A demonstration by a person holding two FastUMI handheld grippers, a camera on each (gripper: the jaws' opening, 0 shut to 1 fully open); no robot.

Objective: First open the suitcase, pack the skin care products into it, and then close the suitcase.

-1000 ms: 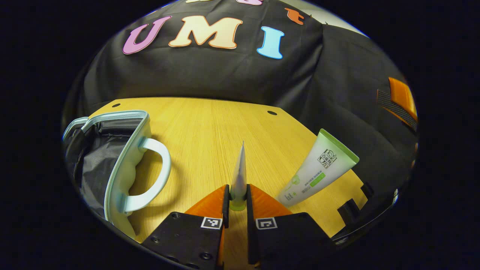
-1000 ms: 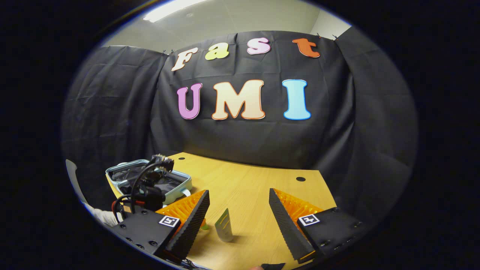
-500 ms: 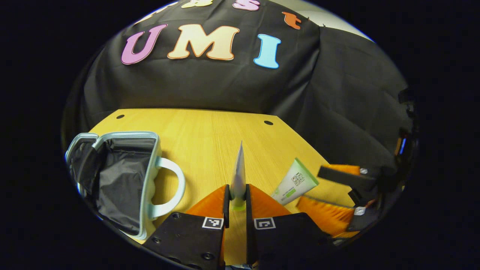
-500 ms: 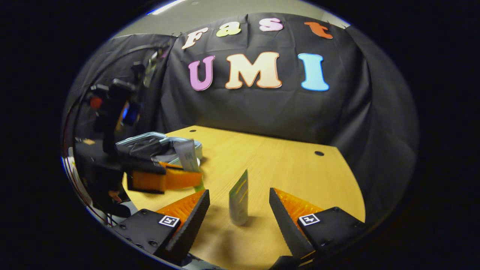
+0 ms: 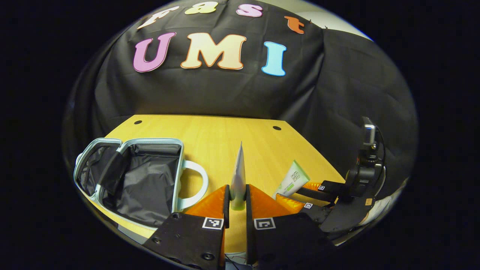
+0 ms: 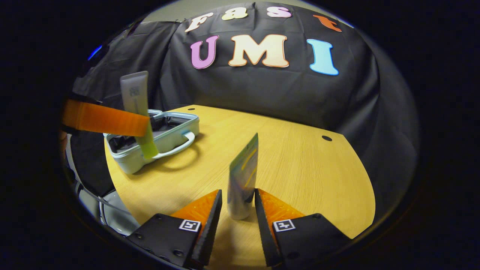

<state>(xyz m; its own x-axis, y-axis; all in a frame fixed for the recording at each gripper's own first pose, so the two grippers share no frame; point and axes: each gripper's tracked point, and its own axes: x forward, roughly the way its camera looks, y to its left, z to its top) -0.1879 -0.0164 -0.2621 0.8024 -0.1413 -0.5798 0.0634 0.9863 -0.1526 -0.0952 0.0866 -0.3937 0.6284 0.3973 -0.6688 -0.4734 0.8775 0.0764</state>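
Your left gripper [image 5: 236, 195] is clamped on a grey tube [image 5: 239, 176], held upright above the wooden table [image 5: 225, 131]. Your right gripper [image 6: 237, 202] has both fingers closed against the base of a second tube [image 6: 243, 176] standing on the table. The open suitcase [image 5: 142, 180] lies left of both.
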